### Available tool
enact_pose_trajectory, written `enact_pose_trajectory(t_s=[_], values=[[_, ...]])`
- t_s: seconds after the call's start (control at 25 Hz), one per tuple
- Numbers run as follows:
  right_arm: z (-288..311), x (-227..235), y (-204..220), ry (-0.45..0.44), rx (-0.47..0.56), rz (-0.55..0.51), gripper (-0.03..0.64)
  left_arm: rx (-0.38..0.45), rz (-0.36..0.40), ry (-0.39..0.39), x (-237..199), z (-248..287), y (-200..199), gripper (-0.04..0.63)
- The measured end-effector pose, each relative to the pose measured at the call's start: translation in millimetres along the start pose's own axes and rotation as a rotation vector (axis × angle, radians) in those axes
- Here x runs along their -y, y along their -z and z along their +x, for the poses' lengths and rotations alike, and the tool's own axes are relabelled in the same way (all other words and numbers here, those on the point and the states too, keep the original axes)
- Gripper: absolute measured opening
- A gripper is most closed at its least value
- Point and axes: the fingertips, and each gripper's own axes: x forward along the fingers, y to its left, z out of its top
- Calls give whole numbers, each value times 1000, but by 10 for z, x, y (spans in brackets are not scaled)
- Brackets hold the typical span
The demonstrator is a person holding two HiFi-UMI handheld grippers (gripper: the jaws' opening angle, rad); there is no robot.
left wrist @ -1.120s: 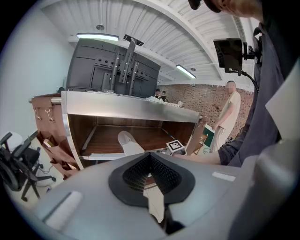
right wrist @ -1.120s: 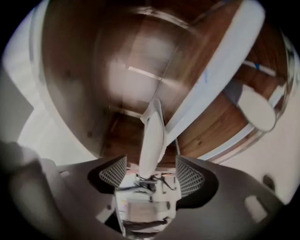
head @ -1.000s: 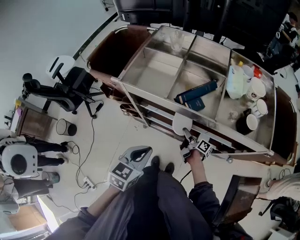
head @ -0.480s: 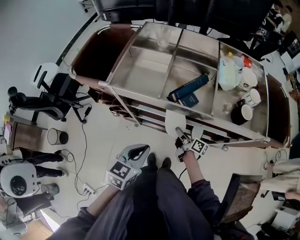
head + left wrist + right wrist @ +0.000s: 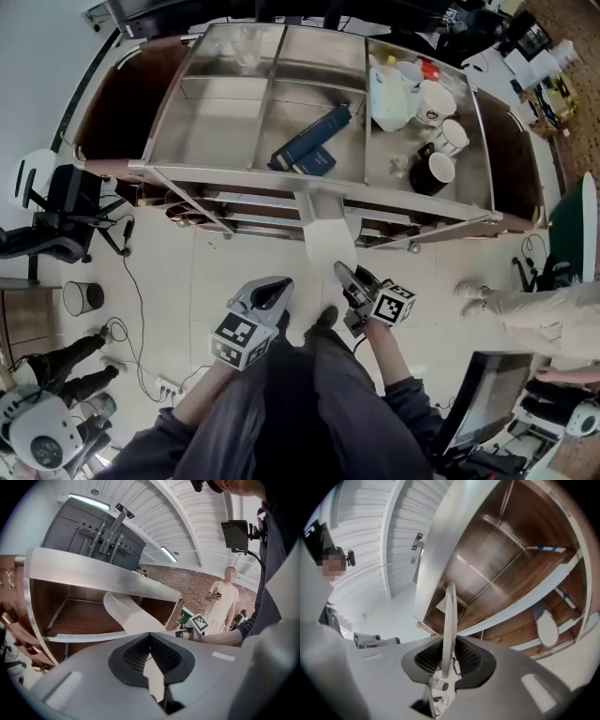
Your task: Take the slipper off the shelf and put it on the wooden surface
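A flat white slipper (image 5: 324, 240) hangs in front of the metal shelf unit (image 5: 309, 178), clear of its shelves. My right gripper (image 5: 345, 275) is shut on the slipper's near end. In the right gripper view the slipper (image 5: 449, 620) stands edge-on between the pads of my right gripper (image 5: 448, 662). My left gripper (image 5: 273, 286) hovers over the floor just left of it, shut with nothing in it. In the left gripper view the slipper (image 5: 131, 616) shows ahead of the wooden shelf boards, beyond my left gripper (image 5: 150, 641).
A second white slipper (image 5: 547, 628) lies on a lower wooden shelf. On the shelf unit's top are a blue book (image 5: 312, 141), a jug (image 5: 389, 89) and mugs (image 5: 437, 100). An office chair (image 5: 47, 230) stands left. A person (image 5: 534, 309) stands right.
The right gripper closed on the slipper at the shelf edge and drew it out toward me. The left gripper stayed low and shut.
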Motion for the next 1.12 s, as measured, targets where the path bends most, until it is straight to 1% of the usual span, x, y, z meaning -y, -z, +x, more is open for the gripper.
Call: enact_pose_trajectory(t_s=[0.16,0.36,0.48,0.6,0.68,0.76,0.92,1.04,1.12], values=[[-661,26,-7,32,39,6,63,-36,20,65,426,314,79,15],[-1746,274,10,64,91,47,63,-65,76,115,1225,865,221,15],[-2467,512,39,75,124,69,63,-72,99,138,1806,1262,296,15],[-3269,758,82,86,154,93,63,-64,83,175,2487,1649,402,15],[-3779,956,66,108,204,120,63,-68,71,210,2916,1936,447,15],[-4276,1157,46,144,277,159,63,-83,82,256,3332,2194,471,15],[-5089,1676,-213,229,404,206,63,-94,149,341,3983,2730,341,15],[-5489,2142,-552,232,496,259,63,-107,182,378,4291,3182,249,15],[-5676,2427,-877,223,537,267,63,-113,189,390,4434,3515,193,15]])
